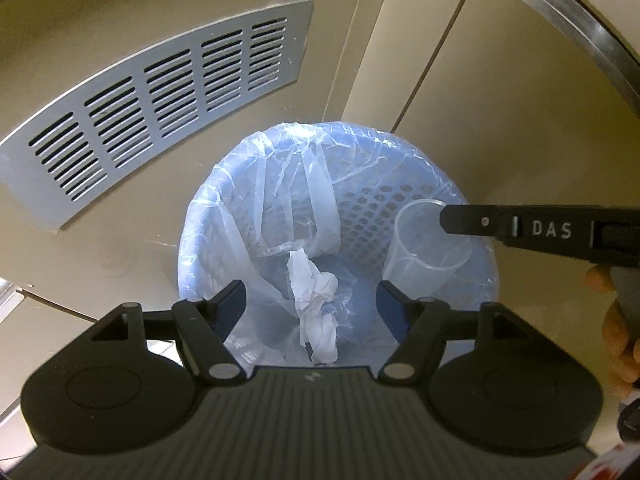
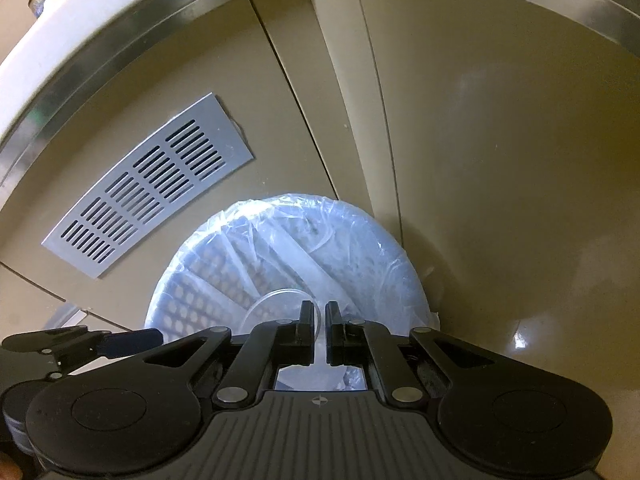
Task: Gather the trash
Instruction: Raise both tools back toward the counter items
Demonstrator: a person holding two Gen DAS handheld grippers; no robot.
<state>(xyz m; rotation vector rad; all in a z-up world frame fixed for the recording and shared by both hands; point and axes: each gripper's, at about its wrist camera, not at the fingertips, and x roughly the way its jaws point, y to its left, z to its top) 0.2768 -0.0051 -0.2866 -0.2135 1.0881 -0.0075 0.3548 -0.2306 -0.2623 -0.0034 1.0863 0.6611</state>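
Note:
A blue mesh waste bin (image 1: 400, 200) lined with a clear plastic bag stands on the floor below both grippers. My left gripper (image 1: 310, 286) is open over the bin mouth. A crumpled white tissue (image 1: 316, 312) shows between its fingers, inside the bag, and neither pad touches it. My right gripper (image 2: 320, 306) is shut on the rim of a clear plastic cup (image 2: 272, 304). From the left wrist that cup (image 1: 420, 248) hangs tilted over the bin's right side, with the right gripper (image 1: 444, 220) reaching in from the right.
A grey slotted vent grille (image 1: 160, 100) sits in the beige cabinet front behind the bin. Beige panels with a metal strip (image 1: 592, 28) close in on the right. A person's hand (image 1: 616, 320) holds the right gripper. A white countertop edge (image 2: 60, 20) runs above.

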